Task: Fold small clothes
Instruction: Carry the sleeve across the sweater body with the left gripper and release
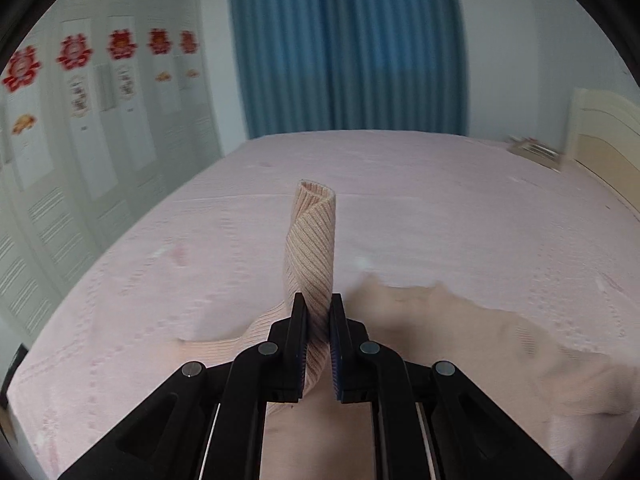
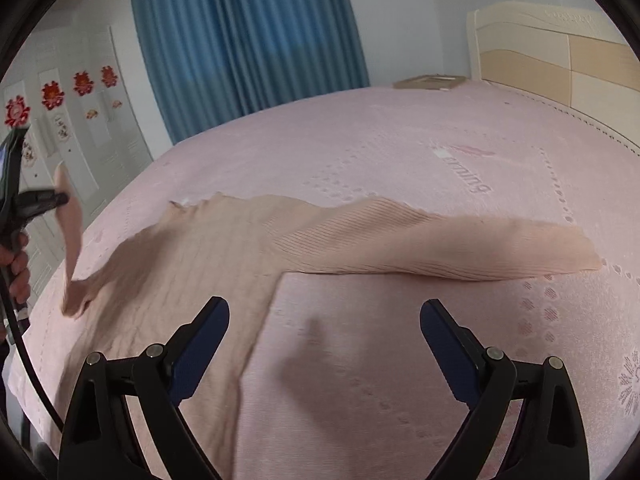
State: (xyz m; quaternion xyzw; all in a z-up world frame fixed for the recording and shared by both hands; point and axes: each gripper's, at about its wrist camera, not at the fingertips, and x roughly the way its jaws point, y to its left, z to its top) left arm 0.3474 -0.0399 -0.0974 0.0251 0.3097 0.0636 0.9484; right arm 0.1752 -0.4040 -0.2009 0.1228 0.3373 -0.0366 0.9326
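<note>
Garment: we see a peach ribbed knit top (image 2: 208, 240), spread on pink bed.
Right sleeve (image 2: 460, 240): stretched out flat.
Left sleeve (image 1: 314, 240): lifted, twisted, cuff uppermost.
Body: slightly rumpled, blurred.

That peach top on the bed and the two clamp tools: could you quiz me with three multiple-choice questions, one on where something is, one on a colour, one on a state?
1. Where does the free sleeve lie?
A. flat on the bed
B. over the headboard
C. on the floor

2. What colour is the curtain?
A. red
B. blue
C. yellow

3. How do the jaws of the right gripper stand?
A. shut on cloth
B. shut on nothing
C. wide open and empty

Answers:
1. A: it stretches across the pink bed cover, while the other sleeve is pinched in the left gripper.
2. B: blue folds hang behind the bed.
3. C: there is a wide gap between the two jaws, with only the bed cover seen through it.
</note>
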